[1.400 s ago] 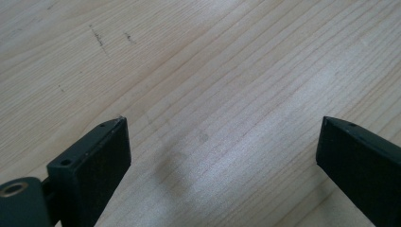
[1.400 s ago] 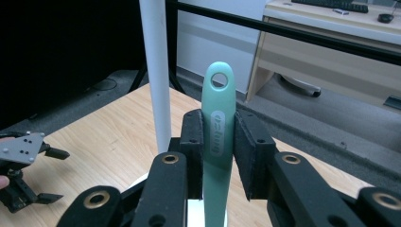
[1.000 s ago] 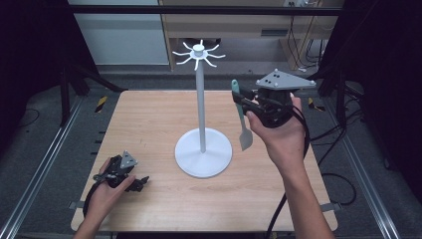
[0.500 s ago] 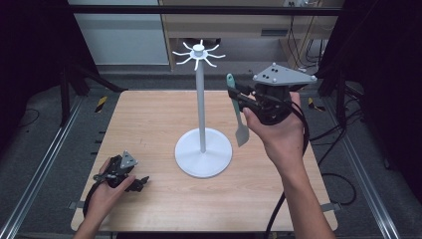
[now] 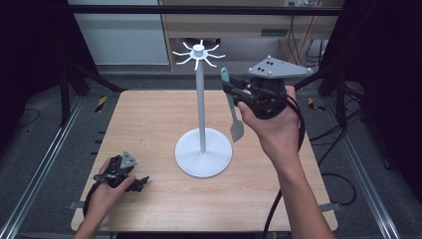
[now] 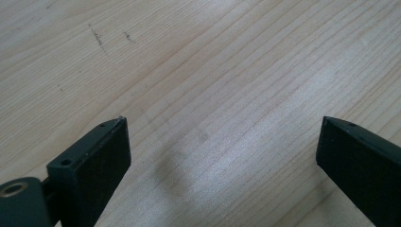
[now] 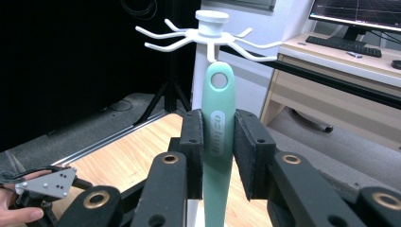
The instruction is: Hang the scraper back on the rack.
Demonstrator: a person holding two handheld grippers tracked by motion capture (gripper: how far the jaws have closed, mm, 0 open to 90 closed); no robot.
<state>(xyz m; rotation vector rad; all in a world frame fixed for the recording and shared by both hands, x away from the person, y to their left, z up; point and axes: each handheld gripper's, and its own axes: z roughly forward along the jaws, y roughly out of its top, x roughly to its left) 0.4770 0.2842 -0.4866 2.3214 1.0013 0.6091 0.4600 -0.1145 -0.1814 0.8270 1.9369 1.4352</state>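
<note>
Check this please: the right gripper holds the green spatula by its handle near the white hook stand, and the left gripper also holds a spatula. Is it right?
Not quite. In the left gripper view, the left gripper is open over the bare wooden table and holds nothing. The right gripper does hold the green spatula near the white hook stand.

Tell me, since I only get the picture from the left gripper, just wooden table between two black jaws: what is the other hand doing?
Observer: The right gripper is raised beside a white stand and holds a green spatula.
Operator: Held how?
Observer: Its jaws are shut on the handle, with the blade hanging down.
Operator: Can the spatula hang somewhere?
Observer: Probably; the handle's end has a hole, and it sits just below the stand's hooks.
Operator: And where is my gripper?
Observer: The left gripper lies low by the table's near left corner, jaws open.
</note>
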